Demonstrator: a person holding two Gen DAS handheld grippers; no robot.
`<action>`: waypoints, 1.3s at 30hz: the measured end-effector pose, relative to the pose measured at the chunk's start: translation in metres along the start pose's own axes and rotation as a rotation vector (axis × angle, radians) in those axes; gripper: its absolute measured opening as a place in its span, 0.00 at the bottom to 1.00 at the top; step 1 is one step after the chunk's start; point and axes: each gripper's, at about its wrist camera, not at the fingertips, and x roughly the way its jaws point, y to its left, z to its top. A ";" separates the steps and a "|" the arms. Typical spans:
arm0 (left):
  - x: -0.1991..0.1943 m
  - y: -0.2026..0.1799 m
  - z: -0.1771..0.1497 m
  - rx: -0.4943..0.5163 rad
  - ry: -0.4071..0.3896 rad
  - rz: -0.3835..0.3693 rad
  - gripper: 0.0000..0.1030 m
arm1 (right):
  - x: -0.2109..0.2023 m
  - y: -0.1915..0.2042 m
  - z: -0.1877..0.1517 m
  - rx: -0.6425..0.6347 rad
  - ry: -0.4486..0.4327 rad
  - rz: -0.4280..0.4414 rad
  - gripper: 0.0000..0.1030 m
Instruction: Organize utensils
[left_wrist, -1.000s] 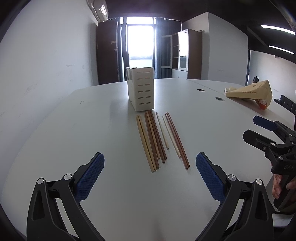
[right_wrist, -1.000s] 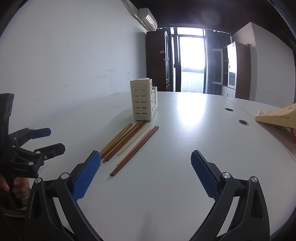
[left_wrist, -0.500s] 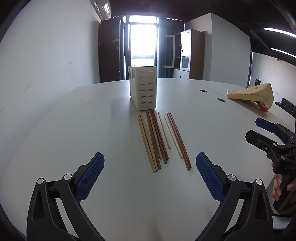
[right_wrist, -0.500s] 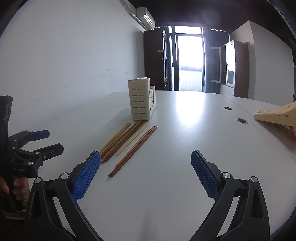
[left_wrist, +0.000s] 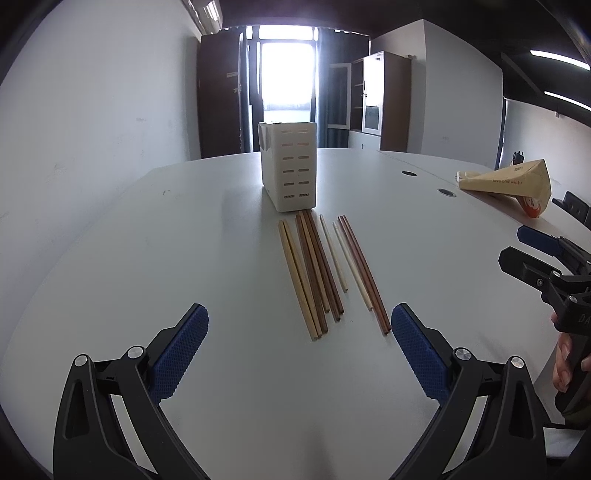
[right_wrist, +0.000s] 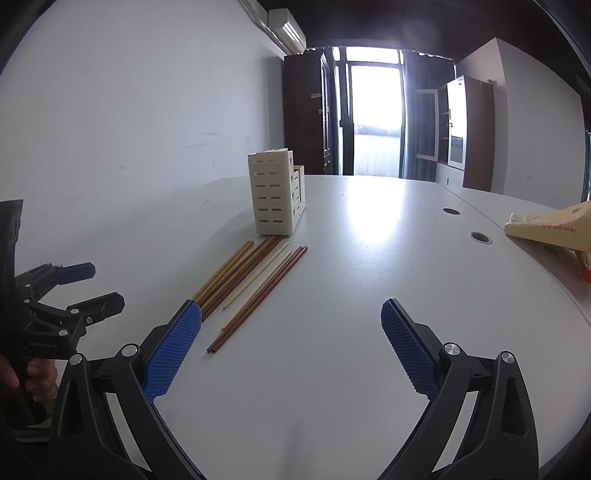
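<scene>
Left gripper (left_wrist: 299, 328) fingers spread wide, nothing between the blue pads (left_wrist: 181, 350), held low over the white table (left_wrist: 184, 240). Right gripper (right_wrist: 291, 328) likewise agape and empty; in the left view it shows at the right edge, partly cut off. Chopsticks (left_wrist: 321, 269) lie flat at frame centre in a loose row, far tips near the cream slotted holder (left_wrist: 290, 171) standing upright behind them. Holder's inside is hidden. Right view: nearest chopstick ends are covered by the left pad. Tan paper bag (left_wrist: 509, 182) at upper right, print partly legible.
</scene>
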 end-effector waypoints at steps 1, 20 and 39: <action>0.001 0.000 0.001 -0.001 0.002 0.001 0.95 | 0.001 -0.001 0.001 -0.002 0.005 -0.006 0.96; 0.052 0.028 0.041 -0.062 0.132 0.016 0.95 | 0.050 -0.003 0.036 -0.014 0.106 -0.048 0.96; 0.104 0.026 0.086 0.018 0.178 0.023 0.95 | 0.114 -0.007 0.074 -0.002 0.274 -0.048 0.96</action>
